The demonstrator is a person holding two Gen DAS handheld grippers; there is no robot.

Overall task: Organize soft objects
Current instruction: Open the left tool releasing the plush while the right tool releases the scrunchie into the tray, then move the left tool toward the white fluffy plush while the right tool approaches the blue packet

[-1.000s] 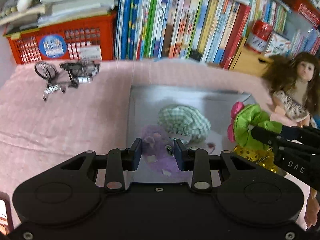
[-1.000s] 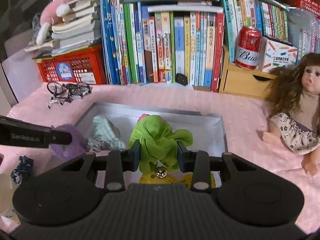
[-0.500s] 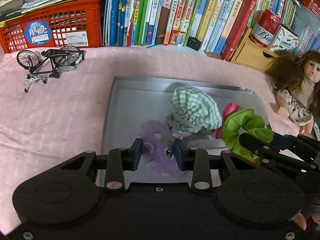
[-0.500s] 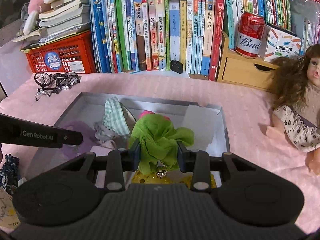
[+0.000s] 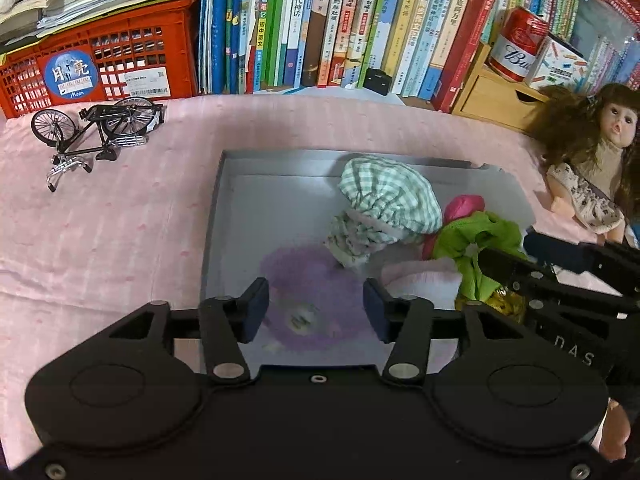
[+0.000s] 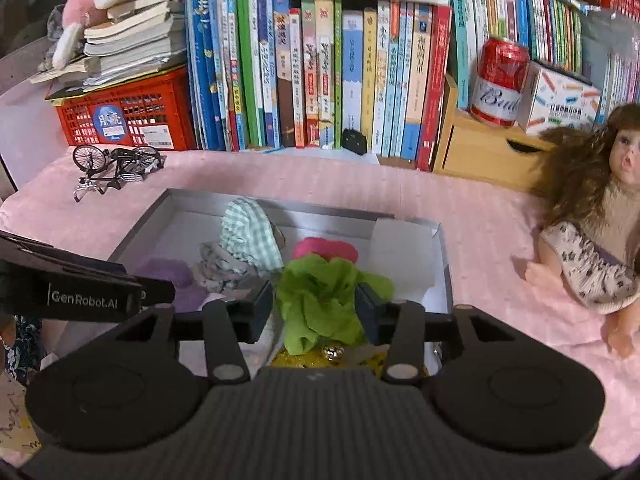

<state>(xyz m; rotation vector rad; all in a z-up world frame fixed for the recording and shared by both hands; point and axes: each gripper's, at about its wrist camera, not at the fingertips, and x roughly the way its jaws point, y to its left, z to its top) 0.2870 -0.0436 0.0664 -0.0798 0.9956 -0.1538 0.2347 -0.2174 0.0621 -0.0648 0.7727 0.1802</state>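
A grey tray (image 5: pixel 248 216) (image 6: pixel 152 216) lies on the pink cloth. In it are a green checked cloth toy (image 5: pixel 384 196) (image 6: pixel 248 236) and a purple plush toy (image 5: pixel 312 292) (image 6: pixel 168 276), which looks blurred. My left gripper (image 5: pixel 316 314) is open, its fingers apart on either side of the purple plush, just above it. My right gripper (image 6: pixel 316 306) is shut on a green, pink and yellow soft toy (image 6: pixel 320 296) (image 5: pixel 476 236) and holds it over the tray's right part.
A model bicycle (image 5: pixel 96 128) lies left of the tray. A doll (image 5: pixel 592 160) (image 6: pixel 592 216) lies to the right. A red crate (image 5: pixel 100 68), a row of books (image 5: pixel 340 24), a wooden drawer box (image 6: pixel 488 152) and a red can (image 6: pixel 500 80) stand behind.
My left gripper has opened and the purple plush has dropped out of it into the tray. My right gripper has moved in over the tray with the green toy still held.
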